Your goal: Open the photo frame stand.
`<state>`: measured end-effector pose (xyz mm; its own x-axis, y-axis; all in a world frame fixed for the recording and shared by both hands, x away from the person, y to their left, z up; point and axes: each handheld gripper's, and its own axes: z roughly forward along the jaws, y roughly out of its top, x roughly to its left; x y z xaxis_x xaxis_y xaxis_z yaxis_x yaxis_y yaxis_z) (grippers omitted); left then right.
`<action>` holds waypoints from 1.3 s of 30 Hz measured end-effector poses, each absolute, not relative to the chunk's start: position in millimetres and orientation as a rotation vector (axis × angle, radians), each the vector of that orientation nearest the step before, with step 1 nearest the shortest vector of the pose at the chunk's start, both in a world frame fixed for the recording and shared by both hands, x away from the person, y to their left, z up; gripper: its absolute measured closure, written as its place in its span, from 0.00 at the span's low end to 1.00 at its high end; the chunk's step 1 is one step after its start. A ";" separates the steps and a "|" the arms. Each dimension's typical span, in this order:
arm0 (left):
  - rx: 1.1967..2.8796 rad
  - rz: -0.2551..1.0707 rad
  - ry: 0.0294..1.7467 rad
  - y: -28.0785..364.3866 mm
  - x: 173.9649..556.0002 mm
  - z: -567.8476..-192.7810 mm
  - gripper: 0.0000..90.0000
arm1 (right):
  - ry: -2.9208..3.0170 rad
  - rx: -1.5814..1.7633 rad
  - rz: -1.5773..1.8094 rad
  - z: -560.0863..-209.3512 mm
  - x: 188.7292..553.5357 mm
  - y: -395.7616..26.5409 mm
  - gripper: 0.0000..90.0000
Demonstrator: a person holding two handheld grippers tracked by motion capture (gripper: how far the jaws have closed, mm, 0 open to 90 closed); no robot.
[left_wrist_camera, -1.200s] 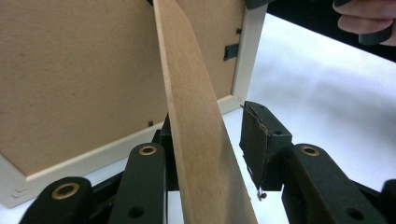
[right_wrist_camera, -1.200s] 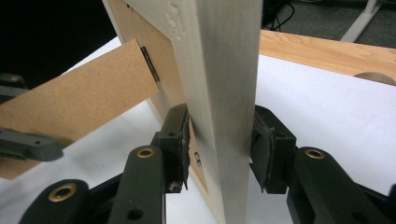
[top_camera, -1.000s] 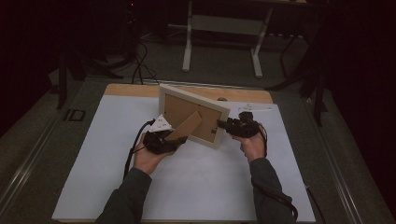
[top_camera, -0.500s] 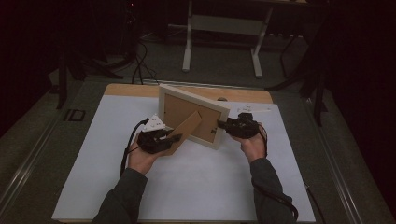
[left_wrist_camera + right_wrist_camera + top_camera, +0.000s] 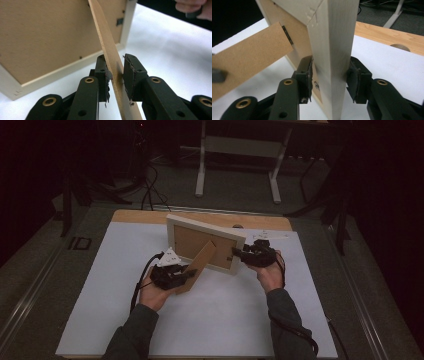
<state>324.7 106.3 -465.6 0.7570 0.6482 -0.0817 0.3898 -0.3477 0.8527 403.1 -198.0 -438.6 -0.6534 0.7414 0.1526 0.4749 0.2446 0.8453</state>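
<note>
On white table, left tongs pinch frame's stand.

No readable text, labels, brands or nos. anywhere, pale wooden picture frame w/ brown fibreboard back unmarked, white sheet on wooden bench blank
</note>
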 end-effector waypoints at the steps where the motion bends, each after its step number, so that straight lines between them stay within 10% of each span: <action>1: 1.986 0.335 0.781 104.8 324.1 -467.3 0.84 | 2.240 1.129 1.363 -438.2 403.3 -197.6 0.63; 39: 2.056 0.339 0.754 83.1 317.6 -485.0 0.85 | 2.162 1.135 1.385 -433.0 401.0 -194.2 0.50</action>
<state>317.6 83.1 -485.0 0.7774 0.6274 -0.0448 0.3832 -0.4160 0.8247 401.0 -194.2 -433.0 -0.6268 0.7675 0.1347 0.4432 0.2089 0.8717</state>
